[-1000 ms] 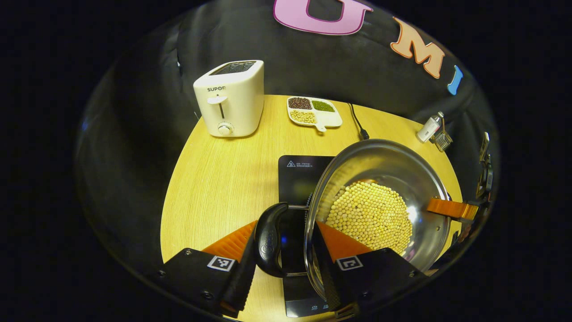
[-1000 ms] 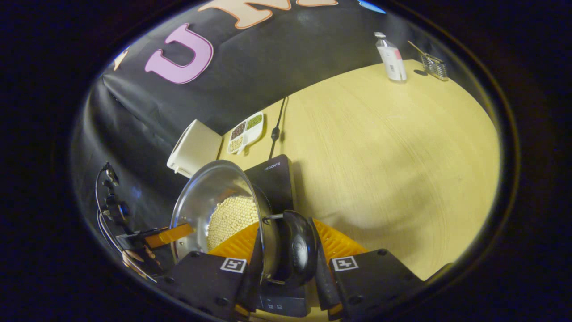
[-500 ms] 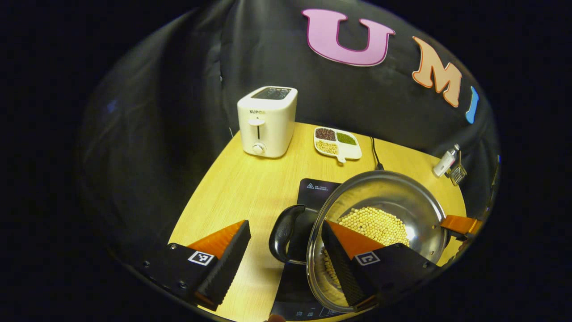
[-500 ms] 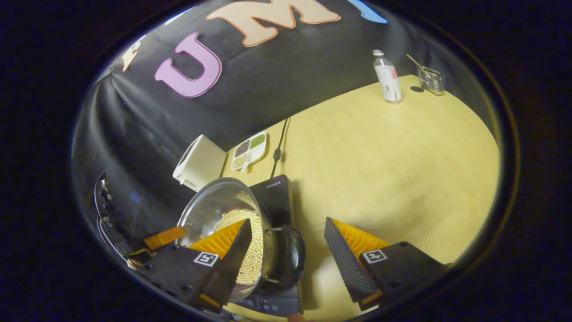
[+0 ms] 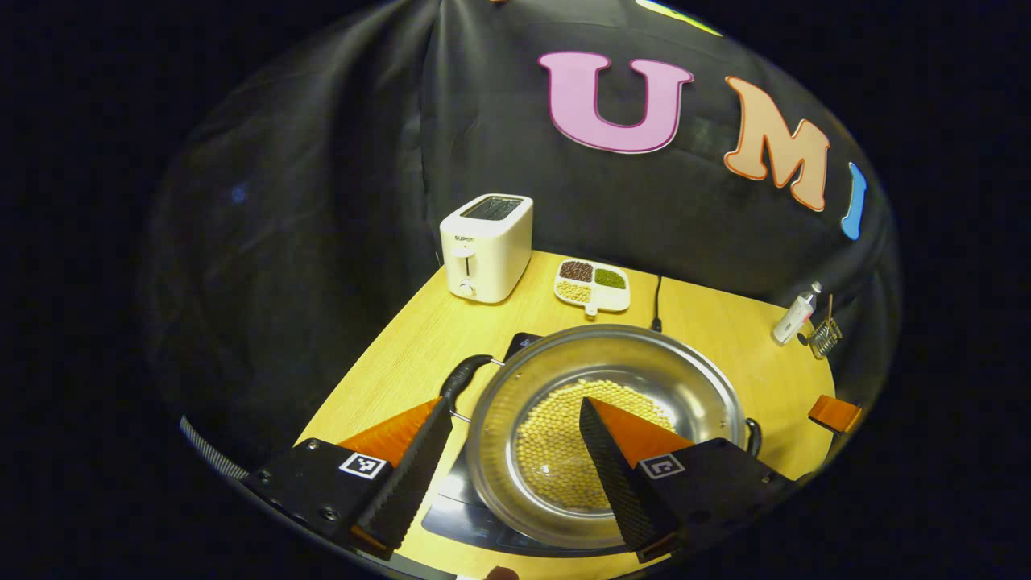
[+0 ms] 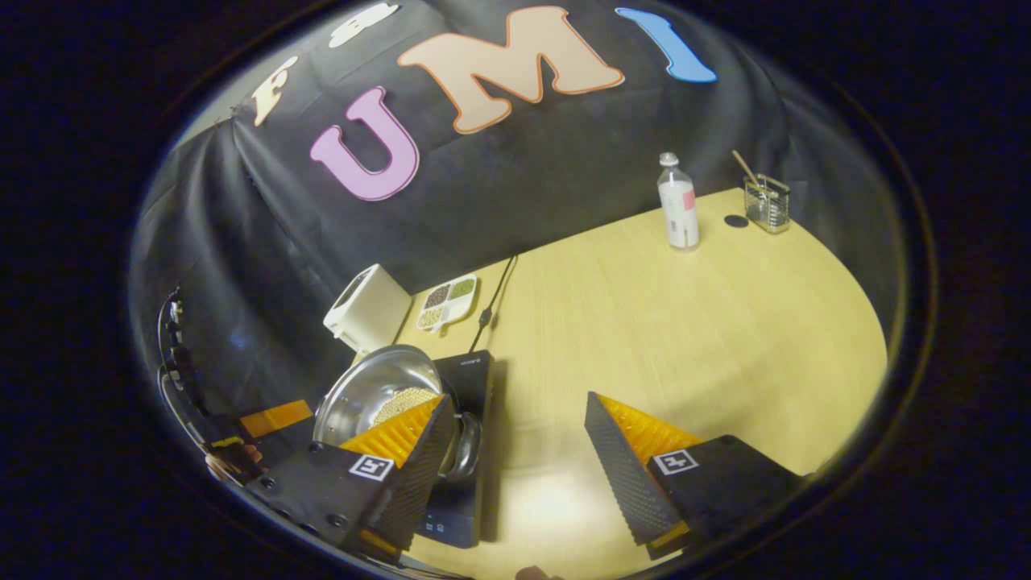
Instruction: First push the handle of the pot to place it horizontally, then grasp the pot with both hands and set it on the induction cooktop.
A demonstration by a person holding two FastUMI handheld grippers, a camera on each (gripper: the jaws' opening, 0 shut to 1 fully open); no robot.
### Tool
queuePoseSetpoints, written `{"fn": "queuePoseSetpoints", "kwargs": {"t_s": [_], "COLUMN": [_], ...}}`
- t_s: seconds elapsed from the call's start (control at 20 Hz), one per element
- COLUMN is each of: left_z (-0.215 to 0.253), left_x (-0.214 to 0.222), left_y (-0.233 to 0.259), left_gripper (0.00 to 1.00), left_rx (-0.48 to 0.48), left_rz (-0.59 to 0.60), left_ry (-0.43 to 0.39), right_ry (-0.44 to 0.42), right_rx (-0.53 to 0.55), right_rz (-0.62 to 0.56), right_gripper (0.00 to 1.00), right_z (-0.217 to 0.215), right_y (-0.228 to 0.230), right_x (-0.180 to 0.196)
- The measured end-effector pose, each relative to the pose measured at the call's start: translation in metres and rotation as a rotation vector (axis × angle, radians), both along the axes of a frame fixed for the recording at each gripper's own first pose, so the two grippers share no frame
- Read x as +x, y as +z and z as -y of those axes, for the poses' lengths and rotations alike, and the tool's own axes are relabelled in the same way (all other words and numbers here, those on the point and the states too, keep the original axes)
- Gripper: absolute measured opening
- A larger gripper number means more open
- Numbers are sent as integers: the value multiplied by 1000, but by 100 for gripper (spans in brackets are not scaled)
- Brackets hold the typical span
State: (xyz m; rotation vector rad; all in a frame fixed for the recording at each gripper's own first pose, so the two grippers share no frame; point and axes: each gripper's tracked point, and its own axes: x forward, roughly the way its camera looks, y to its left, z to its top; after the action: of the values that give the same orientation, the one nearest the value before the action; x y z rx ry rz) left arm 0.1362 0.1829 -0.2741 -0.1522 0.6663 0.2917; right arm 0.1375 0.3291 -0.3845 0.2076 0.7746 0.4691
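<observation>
Steel pot (image 5: 604,403) of pale beans seen from the left gripper view, sitting on the dark induction cooktop (image 5: 451,515), black handle (image 5: 463,379) jutting toward the toaster (image 5: 486,246). Left gripper (image 5: 507,459) wide open, holding nothing, poised over the rim.

From the right gripper view: right gripper (image 6: 515,459) spread wide above the table (image 6: 685,322), empty, pot (image 6: 374,391) off beside one finger. Possible trouble: clipping the rim or handle, shoving the pot off-centre, spilling beans.
</observation>
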Motion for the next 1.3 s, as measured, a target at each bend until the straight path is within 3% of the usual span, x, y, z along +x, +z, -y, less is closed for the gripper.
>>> {"fn": "queuePoseSetpoints", "kwargs": {"t_s": [0.2, 0.25, 0.35, 0.6, 0.65, 0.85, 1.2, 1.25, 1.3], "left_z": [62, 78, 107, 181, 190, 221, 254, 257, 261], "left_x": [1, 2, 2, -4, -7, -13, -26, -30, -34], "left_y": [41, 53, 74, 119, 126, 167, 247, 259, 269], "left_gripper": [98, 97, 98, 97, 97, 97, 96, 96, 96], "left_rx": [48, 62, 76, 44, 43, 47, 152, 164, 177], "left_rz": [79, 104, 156, 279, 294, 394, 631, 677, 716], "left_ry": [-42, -57, -85, -126, -127, -143, -144, -140, -140], "right_ry": [-1, -6, -12, -53, -58, -69, -115, -125, -135], "right_rx": [-11, -8, 1, 21, 19, -3, -72, -76, -81], "right_rz": [88, 111, 158, 245, 261, 368, 620, 648, 671], "right_gripper": [92, 100, 100, 99, 92, 92, 92, 92, 100], "right_z": [56, 70, 97, 157, 167, 198, 225, 230, 234], "right_y": [39, 49, 73, 111, 119, 162, 258, 269, 278], "right_x": [15, 18, 22, 22, 21, 16, 13, 11, 8]}}
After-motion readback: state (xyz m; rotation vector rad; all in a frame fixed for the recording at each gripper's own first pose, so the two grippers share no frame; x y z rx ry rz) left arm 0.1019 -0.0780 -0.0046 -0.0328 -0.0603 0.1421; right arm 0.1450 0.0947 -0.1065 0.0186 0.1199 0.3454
